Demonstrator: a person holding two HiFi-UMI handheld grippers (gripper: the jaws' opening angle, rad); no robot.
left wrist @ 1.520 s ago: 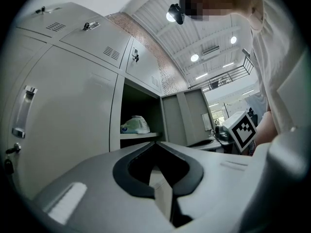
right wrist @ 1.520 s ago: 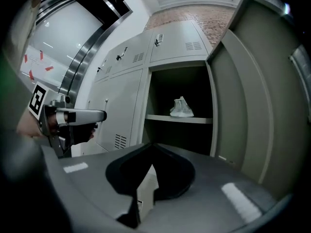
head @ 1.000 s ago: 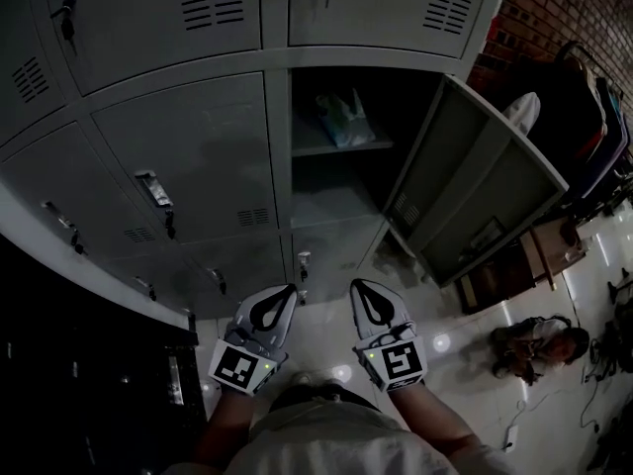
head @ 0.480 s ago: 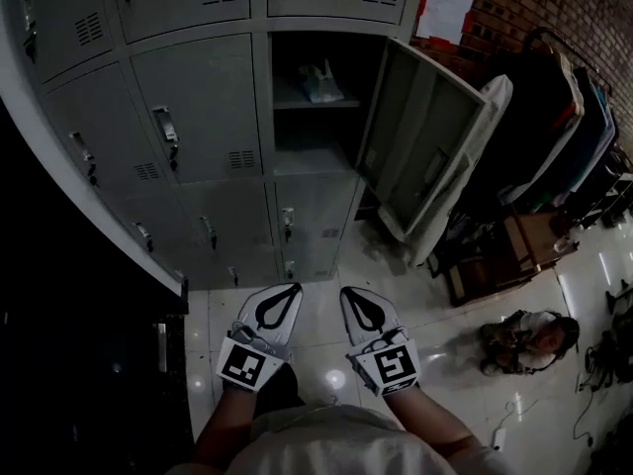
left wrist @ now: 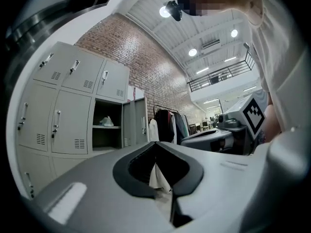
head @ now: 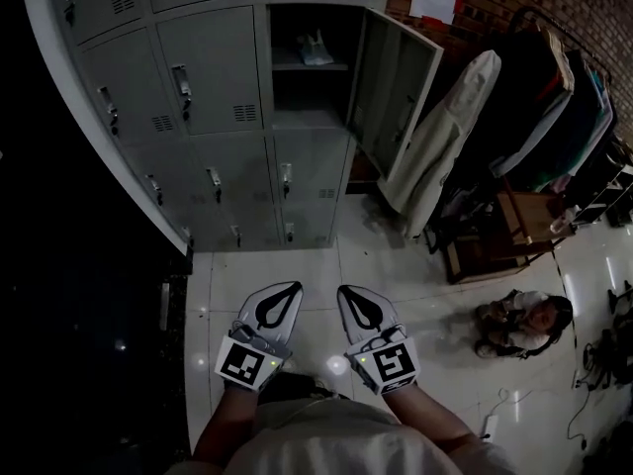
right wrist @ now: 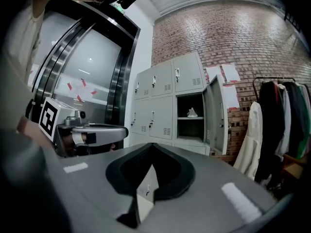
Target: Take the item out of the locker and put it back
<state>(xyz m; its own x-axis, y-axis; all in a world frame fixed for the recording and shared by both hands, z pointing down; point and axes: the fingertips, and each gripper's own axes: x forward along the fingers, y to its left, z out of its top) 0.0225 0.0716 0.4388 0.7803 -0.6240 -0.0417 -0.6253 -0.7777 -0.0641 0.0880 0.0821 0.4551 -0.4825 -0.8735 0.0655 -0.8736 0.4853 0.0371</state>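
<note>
I hold both grippers level and side by side, low in front of me above the tiled floor [head: 396, 285], their tips pointing toward the locker [head: 213, 77]. The left gripper [head: 293, 287] has its jaws pressed together on nothing. The right gripper [head: 344, 291] is likewise closed and empty. The item [head: 315, 49], a small pale bundle, lies on the shelf [head: 292, 66] inside the open compartment, well apart from both.

You hold the left gripper [head: 288, 289] and the right gripper [head: 345, 292] side by side before your body, both level, with jaws closed and empty.
</note>
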